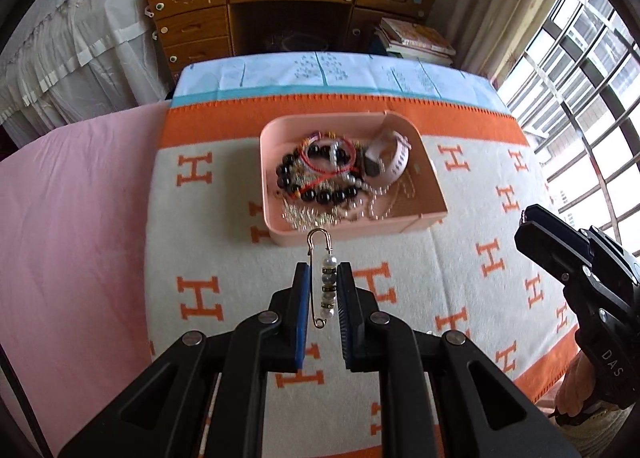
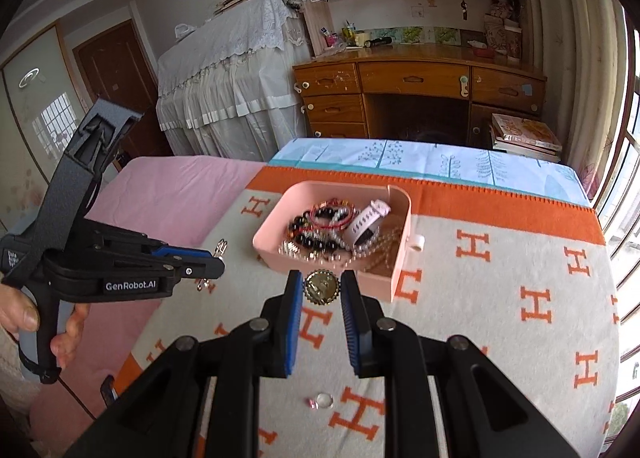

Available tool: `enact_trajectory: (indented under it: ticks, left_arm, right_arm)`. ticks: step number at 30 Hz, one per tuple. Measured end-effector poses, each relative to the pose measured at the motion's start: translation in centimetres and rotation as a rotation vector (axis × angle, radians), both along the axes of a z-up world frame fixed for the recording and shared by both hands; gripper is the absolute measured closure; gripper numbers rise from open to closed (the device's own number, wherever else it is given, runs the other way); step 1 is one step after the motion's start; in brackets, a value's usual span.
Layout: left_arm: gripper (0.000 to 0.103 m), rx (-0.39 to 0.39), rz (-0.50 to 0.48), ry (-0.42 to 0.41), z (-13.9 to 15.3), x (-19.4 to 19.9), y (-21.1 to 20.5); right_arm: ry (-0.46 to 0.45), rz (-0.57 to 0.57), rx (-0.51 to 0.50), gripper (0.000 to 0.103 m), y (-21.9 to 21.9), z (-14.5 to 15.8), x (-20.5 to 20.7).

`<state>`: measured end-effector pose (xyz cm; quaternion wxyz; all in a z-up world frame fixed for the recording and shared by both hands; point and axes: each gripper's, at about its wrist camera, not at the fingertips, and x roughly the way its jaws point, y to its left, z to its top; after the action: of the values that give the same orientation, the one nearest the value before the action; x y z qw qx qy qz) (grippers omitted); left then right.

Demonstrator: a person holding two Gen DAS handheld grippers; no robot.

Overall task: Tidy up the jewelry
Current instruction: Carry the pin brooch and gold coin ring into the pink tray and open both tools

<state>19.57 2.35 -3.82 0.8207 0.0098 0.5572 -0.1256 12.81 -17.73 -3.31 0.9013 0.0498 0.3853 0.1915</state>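
Observation:
A pink tray (image 1: 434, 193) on the H-patterned blanket holds black bead bracelets (image 1: 320, 193), red cords, pearl strands and a pale pink watch (image 1: 390, 155). My left gripper (image 1: 324, 272) is shut on a gold safety-pin brooch with pearl beads (image 1: 327, 284), held just in front of the tray's near wall. My right gripper (image 2: 322, 282) is shut on a round gold medallion (image 2: 322, 288), held close to the tray's (image 2: 402, 258) near wall. The left gripper (image 2: 218, 260) shows at the left in the right wrist view.
A small clear gem and a tiny pink bead (image 2: 323, 401) lie on the blanket (image 2: 500, 318) below my right gripper. A pink sheet (image 1: 72, 225) covers the bed to the left. A wooden desk (image 1: 288, 5) stands beyond the bed; a window is at the right.

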Motion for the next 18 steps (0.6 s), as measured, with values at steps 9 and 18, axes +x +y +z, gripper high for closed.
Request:
enact_trajectory:
  ticks: [9, 18]
  left_arm:
    - [0.092, -0.064, 0.061, -0.037, -0.8, 6.9, -0.6]
    - [0.057, -0.025, 0.063, -0.032, -4.5, 8.5, -1.1]
  right_arm:
    - [0.205, -0.046, 0.211, 0.083, 0.5, -0.9, 10.4]
    - [0.290, -0.079, 0.203, 0.076, 1.8, -4.1, 14.0]
